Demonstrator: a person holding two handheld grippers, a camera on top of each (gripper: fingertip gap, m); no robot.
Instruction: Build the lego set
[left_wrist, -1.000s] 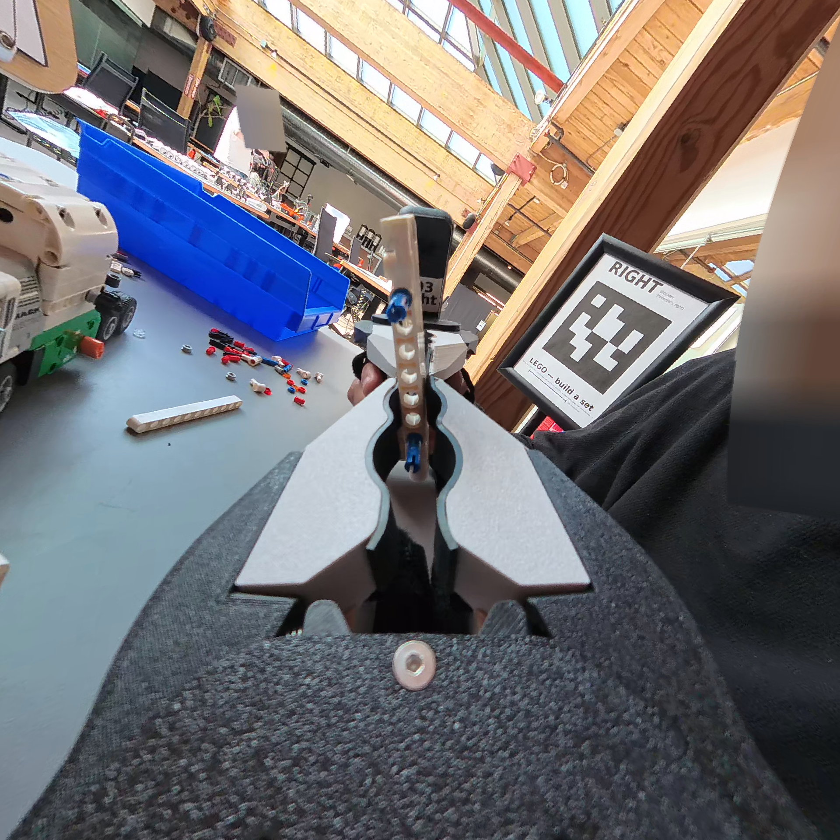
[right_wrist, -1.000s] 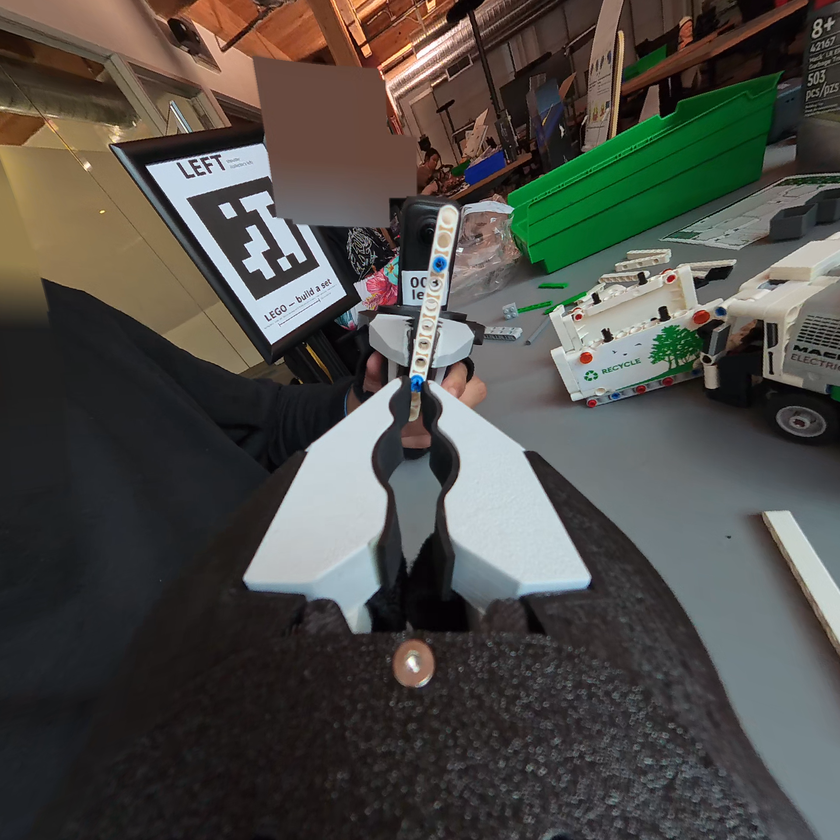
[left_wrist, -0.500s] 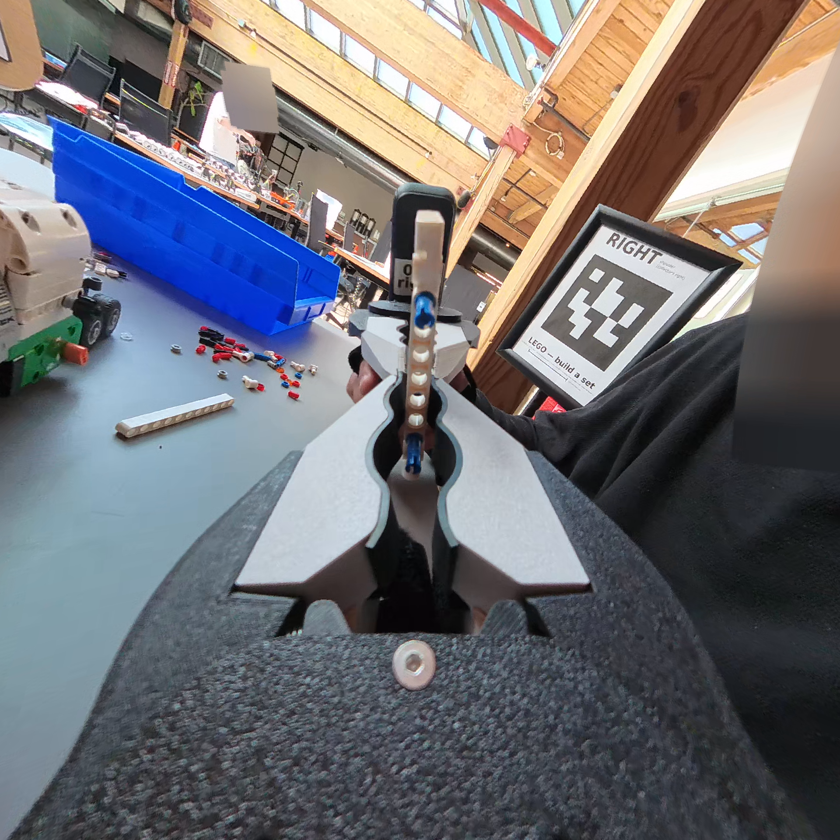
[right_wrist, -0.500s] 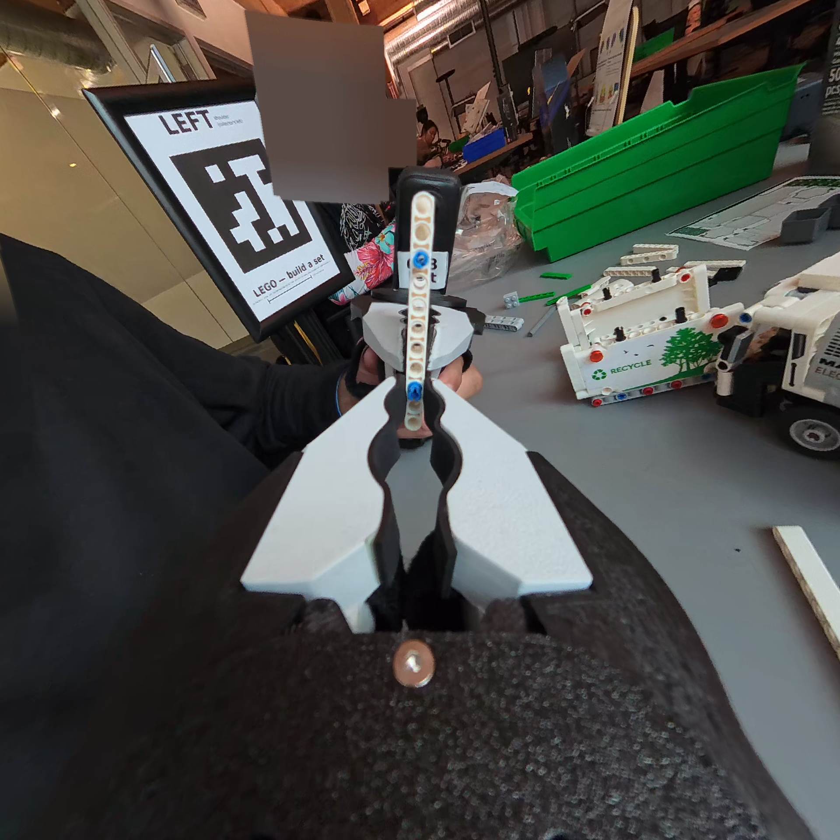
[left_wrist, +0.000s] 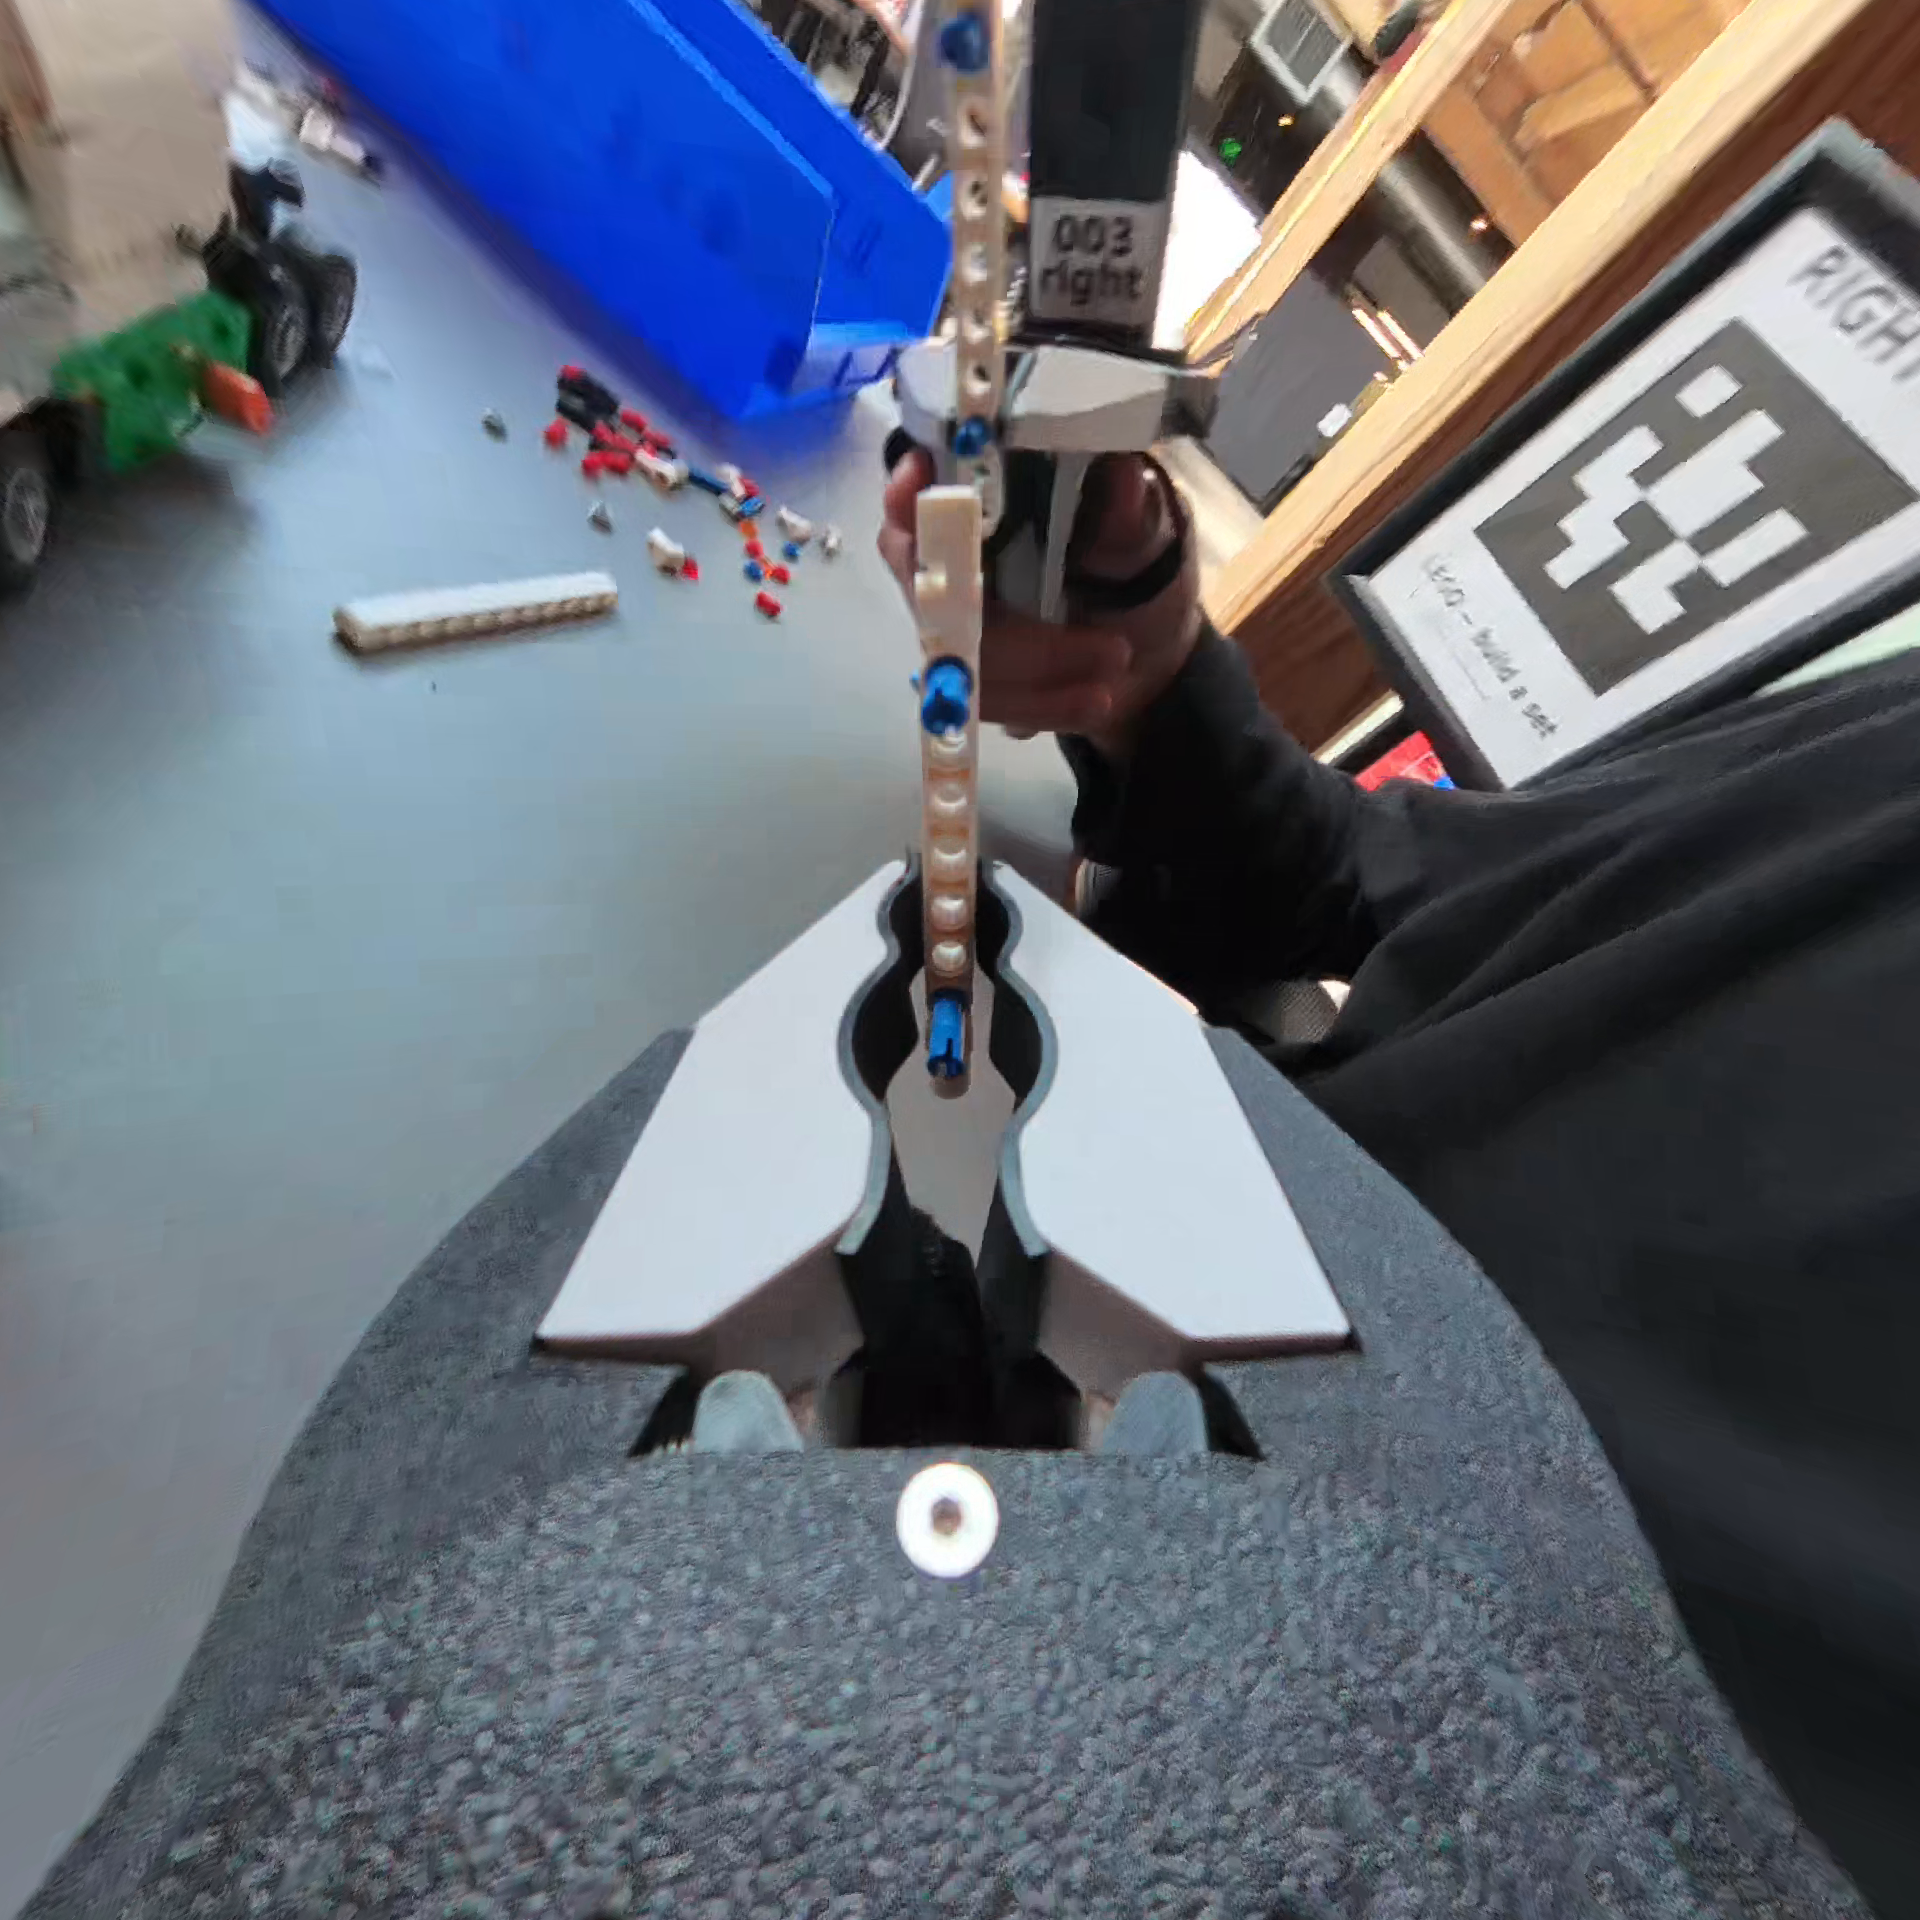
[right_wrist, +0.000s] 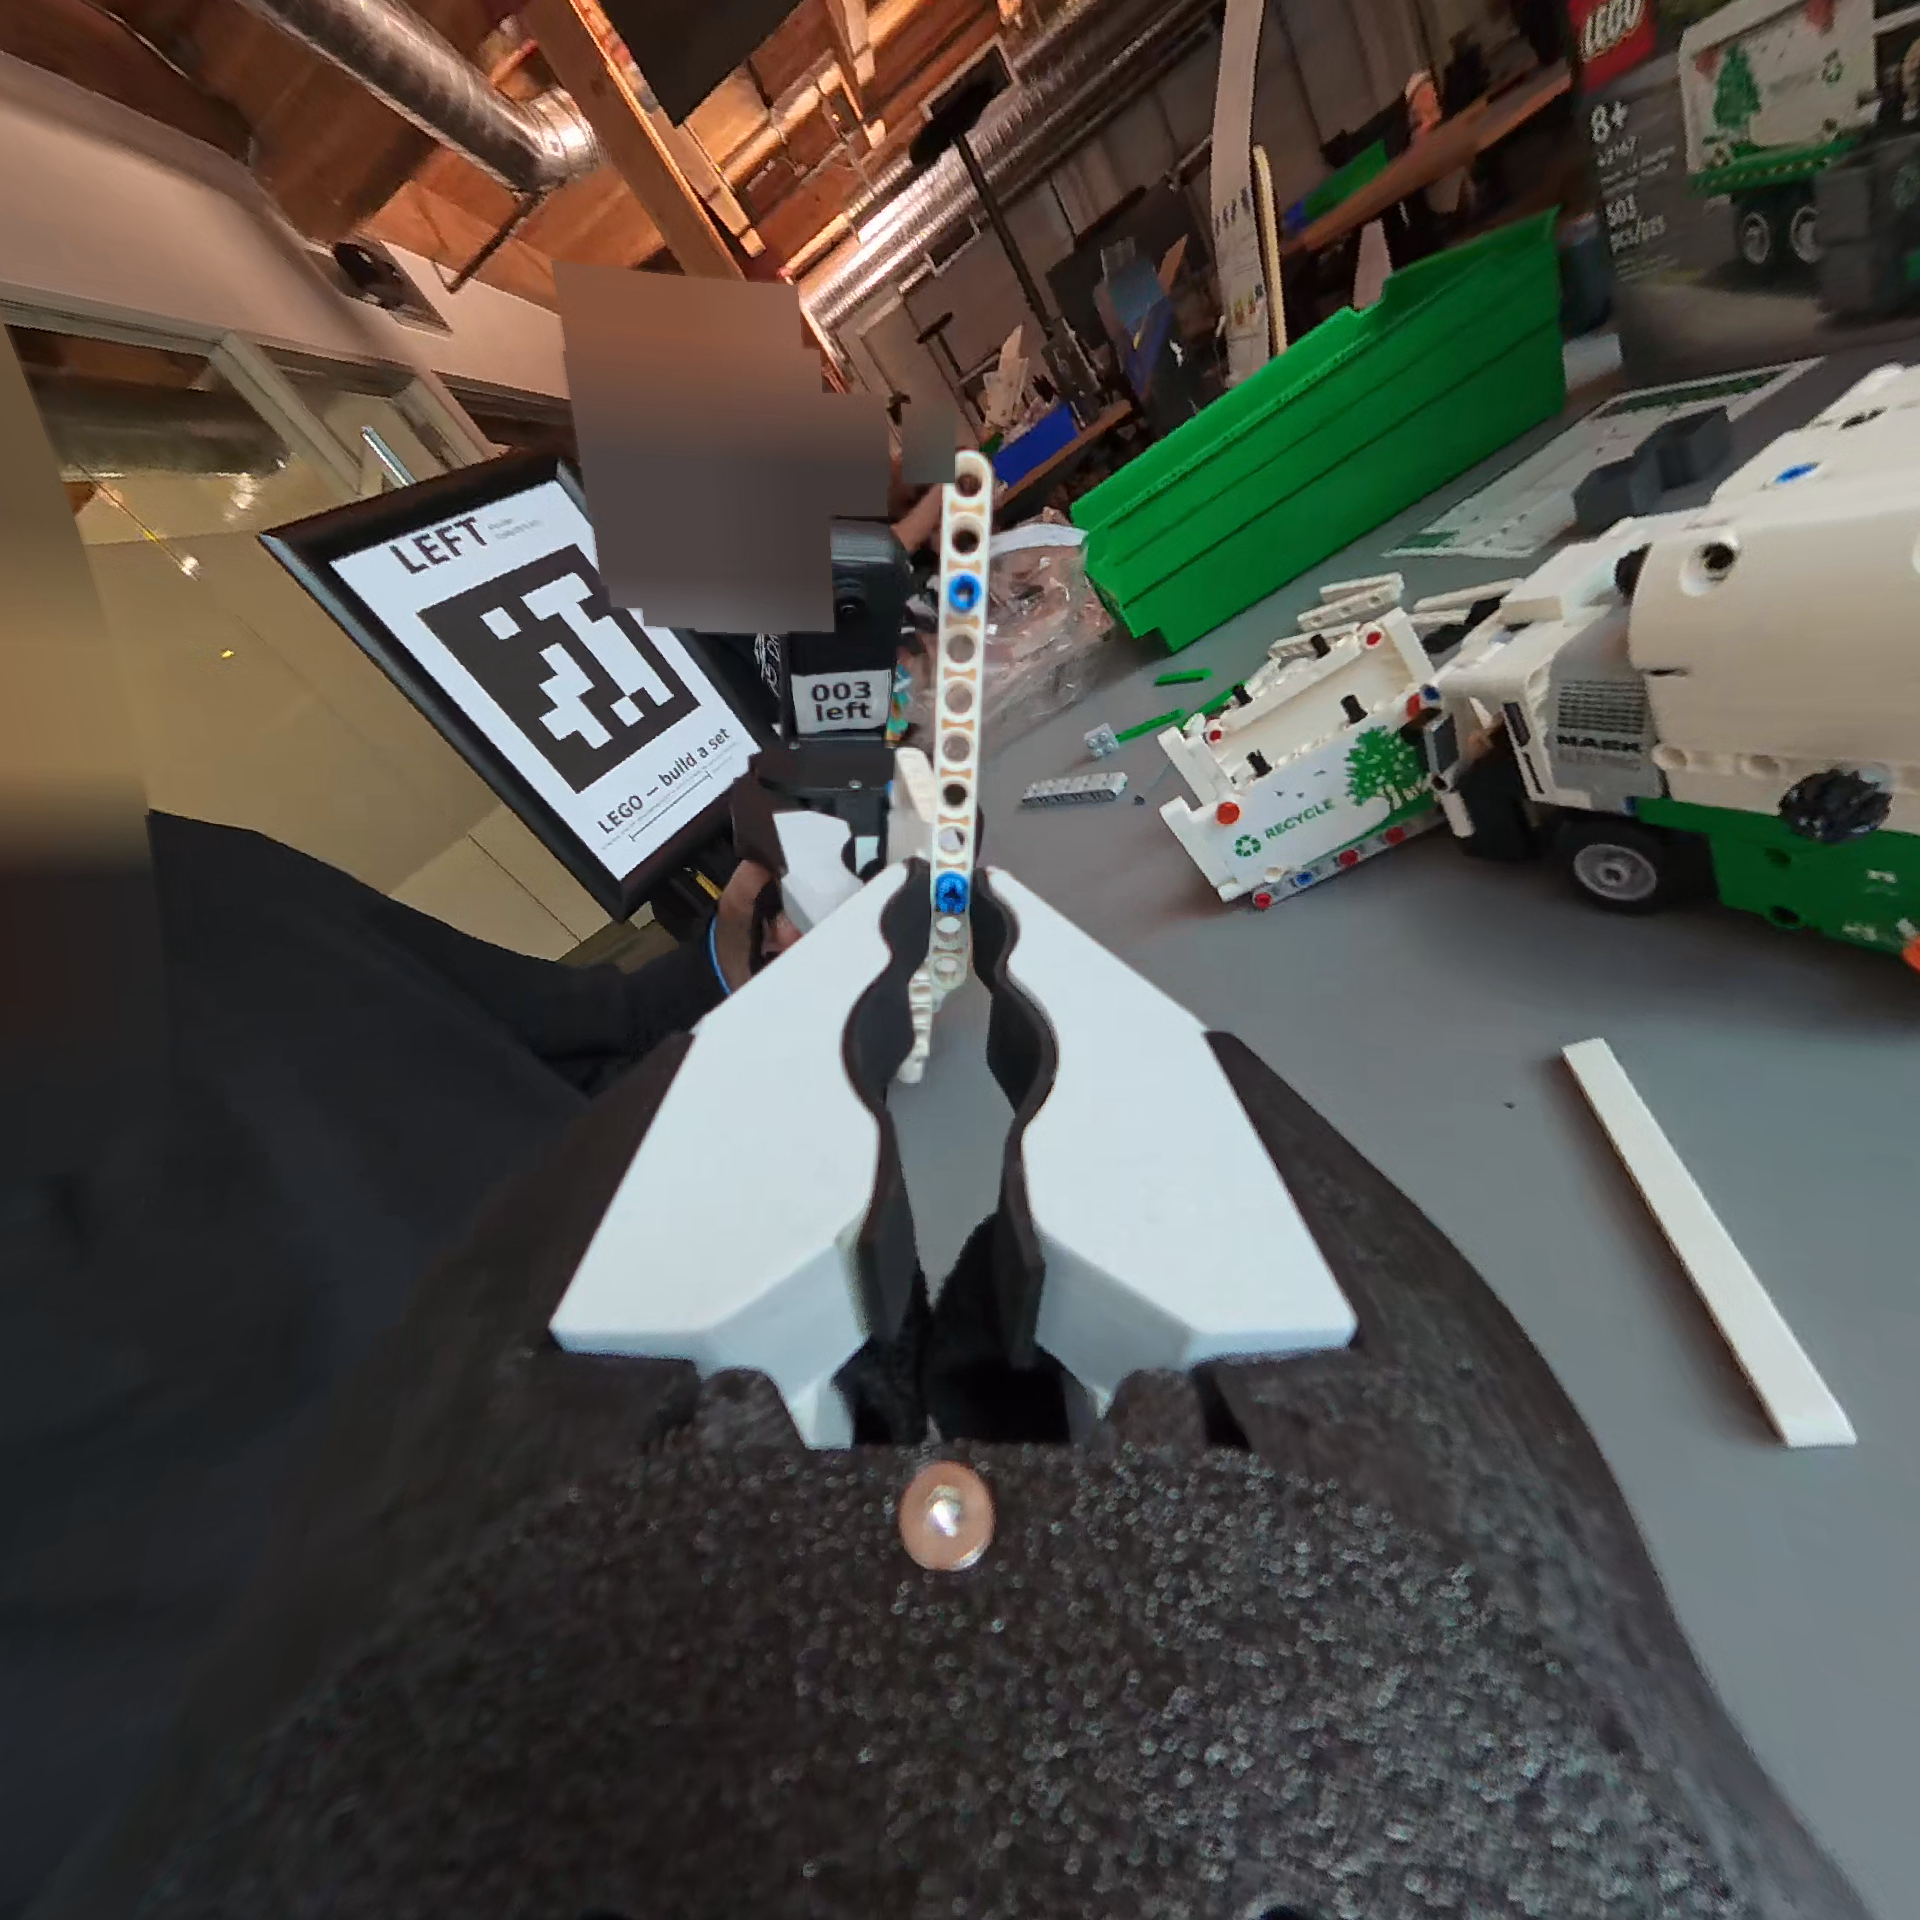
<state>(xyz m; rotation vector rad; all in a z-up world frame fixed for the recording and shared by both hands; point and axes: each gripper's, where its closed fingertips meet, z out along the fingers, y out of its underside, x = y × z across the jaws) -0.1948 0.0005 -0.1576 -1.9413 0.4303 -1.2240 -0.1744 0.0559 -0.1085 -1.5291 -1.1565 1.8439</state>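
My left gripper is shut on the lower part of a white holed beam that stands upright with two blue pins in it. My right gripper is shut on a second white holed beam, also upright, with two blue pins. The grippers face each other above the grey table. In the left wrist view the right gripper holds its beam just behind and above mine. In the right wrist view the left gripper and its beam sit close behind.
A blue bin, scattered small pieces, a loose white beam and the truck's rear lie left. In the right wrist view: a green bin, the white and green truck, a white body section, a flat white strip, a framed sign. Some 8 centimeters of space lies between my two pairs of fingers. The white body section is about equally far from each gripper, around 15 centimeters.
Both views have tilted down toward the table. The two beams, earlier lined up over each other, now show apart, with the right gripper's beam higher than the left's.
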